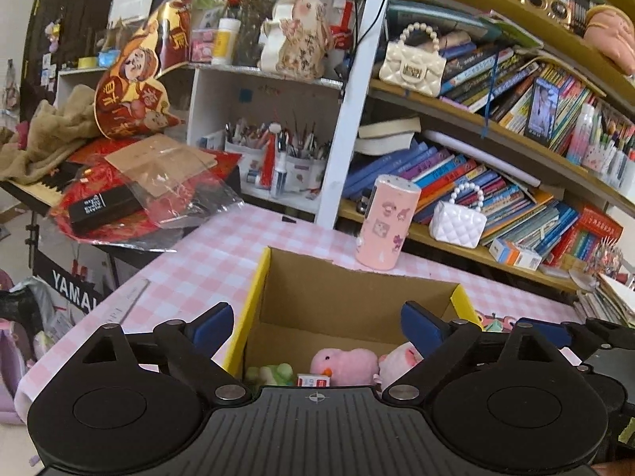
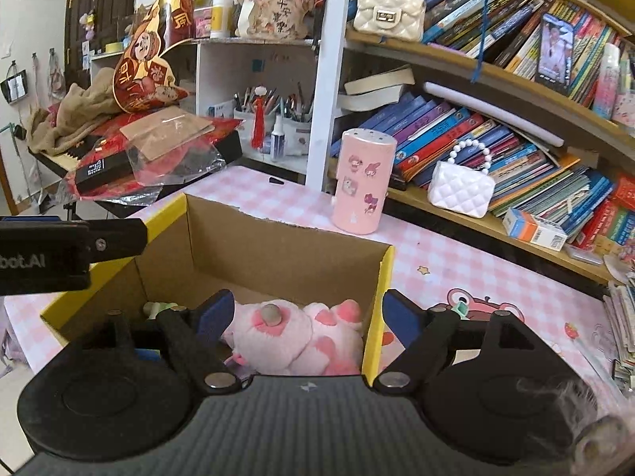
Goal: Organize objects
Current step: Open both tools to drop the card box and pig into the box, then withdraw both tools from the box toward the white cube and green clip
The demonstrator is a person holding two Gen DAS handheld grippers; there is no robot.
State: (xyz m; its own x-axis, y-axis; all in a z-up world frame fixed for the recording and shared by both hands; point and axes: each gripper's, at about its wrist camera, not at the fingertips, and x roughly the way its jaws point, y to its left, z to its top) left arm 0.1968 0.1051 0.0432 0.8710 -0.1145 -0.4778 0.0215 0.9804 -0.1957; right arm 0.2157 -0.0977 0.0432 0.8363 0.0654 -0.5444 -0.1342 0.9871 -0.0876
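- Hovering over the cardboard box (image 1: 349,297), the left claw (image 1: 315,327) is released, its blue pads spread wide with nothing between them.
- Beside it, the right claw (image 2: 305,313) is likewise released and grasps nothing; its pads straddle the box's yellow-edged right wall.
- Inside the box lie a pink plush toy (image 2: 293,337), a second pink plush (image 1: 343,363), a green plush (image 1: 274,373) and a small red-and-white carton (image 1: 313,380).
- The box sits on a bench (image 2: 456,261) covered in pink-checked cloth.
- A pink cylinder with stickers (image 2: 363,180) stands upright on the bench just behind the box's far right corner.
- Behind that, crowded bookshelves (image 2: 496,139) hold a white quilted purse (image 2: 460,186) and, one shelf up, a cream purse (image 2: 389,10).
- To the left, apart from the bench, a keyboard (image 1: 39,190) is piled with a brown cloth (image 1: 47,135), red decorations and a black box (image 1: 103,210).
- From the right wrist view, the left claw's black body juts in at the left edge above the box's near left corner.
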